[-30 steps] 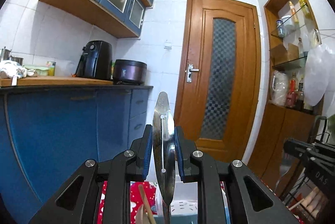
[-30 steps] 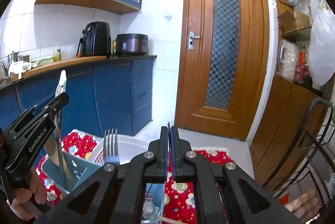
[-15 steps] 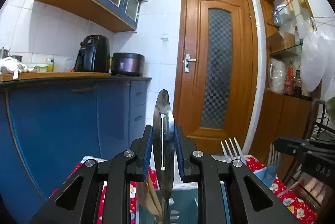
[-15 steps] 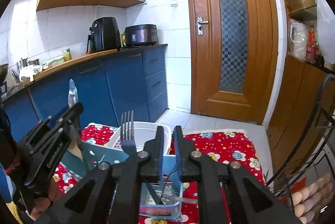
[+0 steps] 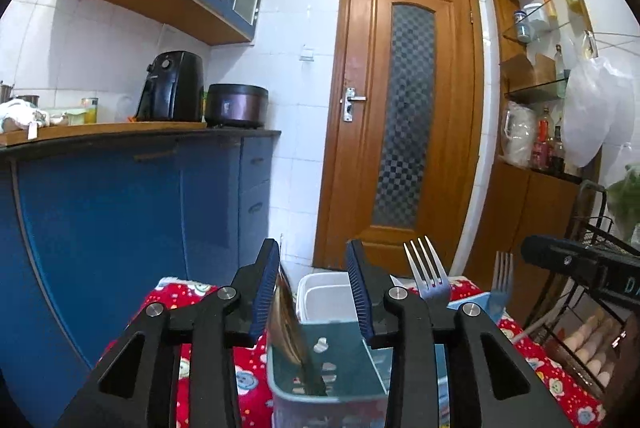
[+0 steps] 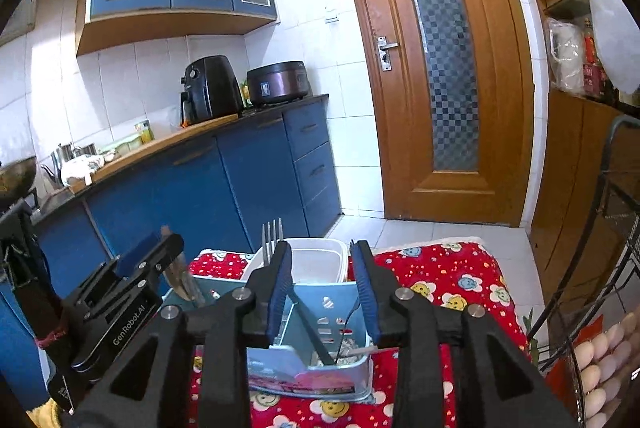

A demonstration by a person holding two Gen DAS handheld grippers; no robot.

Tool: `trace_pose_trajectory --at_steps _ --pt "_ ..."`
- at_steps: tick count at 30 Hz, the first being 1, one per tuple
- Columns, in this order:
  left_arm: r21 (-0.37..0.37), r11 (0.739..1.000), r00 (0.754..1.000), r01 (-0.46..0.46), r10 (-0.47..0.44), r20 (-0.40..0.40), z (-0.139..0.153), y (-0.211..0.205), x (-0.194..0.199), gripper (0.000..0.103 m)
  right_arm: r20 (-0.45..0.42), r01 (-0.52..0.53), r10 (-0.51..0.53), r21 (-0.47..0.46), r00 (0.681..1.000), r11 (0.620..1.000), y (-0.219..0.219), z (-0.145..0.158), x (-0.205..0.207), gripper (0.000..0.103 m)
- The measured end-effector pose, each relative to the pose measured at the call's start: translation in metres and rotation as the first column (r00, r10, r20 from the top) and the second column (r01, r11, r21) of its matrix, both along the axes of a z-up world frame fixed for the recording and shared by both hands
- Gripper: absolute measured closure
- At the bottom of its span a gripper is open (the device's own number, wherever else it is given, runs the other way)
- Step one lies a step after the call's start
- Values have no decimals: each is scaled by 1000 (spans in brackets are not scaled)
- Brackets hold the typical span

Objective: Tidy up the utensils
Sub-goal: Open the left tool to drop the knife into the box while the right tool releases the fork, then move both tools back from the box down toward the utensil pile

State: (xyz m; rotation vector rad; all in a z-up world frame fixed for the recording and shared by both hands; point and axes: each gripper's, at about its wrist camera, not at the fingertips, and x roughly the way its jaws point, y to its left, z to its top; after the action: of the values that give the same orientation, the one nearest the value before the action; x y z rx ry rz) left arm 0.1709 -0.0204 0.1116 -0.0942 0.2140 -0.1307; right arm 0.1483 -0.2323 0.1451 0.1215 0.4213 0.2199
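Left to right across the scene. Left tongs (image 5: 313,288): one pair, jaws parted and just opened wider. One spoon (image 5: 289,324) stands between them, its bowl leaning against the left pad (image 5: 264,292), clear of the right pad; its lower end sits in the caddy. In the right wrist view the same tongs (image 6: 154,248) appear at far left, above the caddy's left compartment.

Blue plastic caddy (image 6: 320,312): one, with slotted walls and an inner divider, resting on the red flower-print cloth (image 6: 448,280) that covers the table. Its near wall shows in the left wrist view (image 5: 344,360). Behind it stands one white tub (image 6: 316,260).

Forks: two, upright with tines raised, seen in the left wrist view, a nearer one (image 5: 428,276) and one farther right (image 5: 502,280). In the right wrist view only one (image 6: 272,236) shows, beside the left pad.

Right tongs (image 6: 323,280): one pair, jaws parted and just opened wider, gripping nothing; a dark handle (image 6: 312,328) slants down inside the caddy below them.
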Motion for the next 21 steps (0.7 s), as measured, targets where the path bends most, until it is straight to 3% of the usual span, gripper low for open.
trace_pose_trajectory --at_steps 11,21 --pt "-23 999 997 38 -39 -65 14 10 -31 60 -18 -11 12 42 1000 999 -9 5 -42 62" --pt "-13 998 987 61 -62 -146 17 14 -70 60 -68 -15 16 15 998 1000 -6 -5 -79 60"
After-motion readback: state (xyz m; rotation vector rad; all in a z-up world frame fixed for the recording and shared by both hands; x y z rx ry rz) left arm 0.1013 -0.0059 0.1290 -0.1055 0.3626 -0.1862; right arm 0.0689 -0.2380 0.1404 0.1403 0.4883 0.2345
